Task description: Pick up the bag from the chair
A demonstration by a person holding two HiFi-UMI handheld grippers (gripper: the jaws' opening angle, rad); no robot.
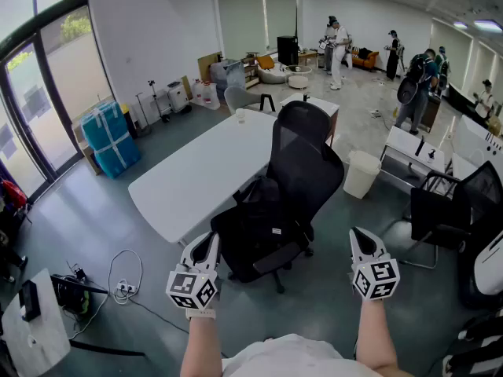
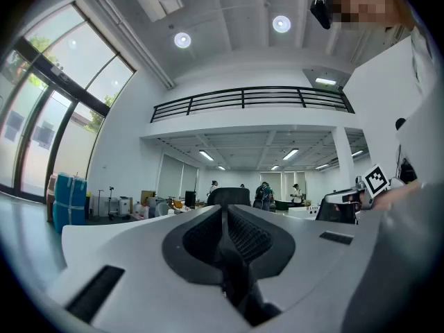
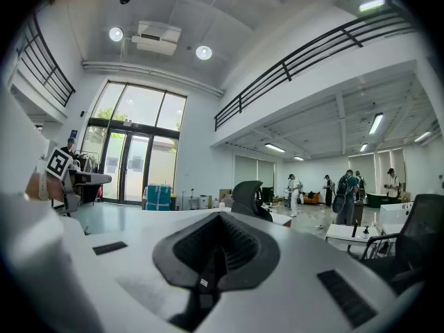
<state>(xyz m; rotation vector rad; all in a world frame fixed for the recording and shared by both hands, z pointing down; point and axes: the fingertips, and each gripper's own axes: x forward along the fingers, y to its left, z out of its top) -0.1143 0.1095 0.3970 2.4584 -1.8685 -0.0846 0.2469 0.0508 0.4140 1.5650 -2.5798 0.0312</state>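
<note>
A black bag (image 1: 253, 228) lies slumped on the seat of a black office chair (image 1: 305, 159) in the middle of the head view. My left gripper (image 1: 210, 243) hovers just in front of the bag's left side, apart from it, shut with nothing between its jaws. My right gripper (image 1: 360, 236) is held to the right of the chair, also shut and holding nothing. Past the shut jaws, the left gripper view shows the chair's top (image 2: 229, 195). The chair's back (image 3: 250, 195) appears in the right gripper view. The bag is hidden in both gripper views.
A long white table (image 1: 192, 171) stands left of and behind the chair. A white bin (image 1: 361, 173) sits to its right, and a second black chair (image 1: 449, 210) beyond that. Cables and a power strip (image 1: 122, 287) lie on the floor at left. Several people stand at the far back.
</note>
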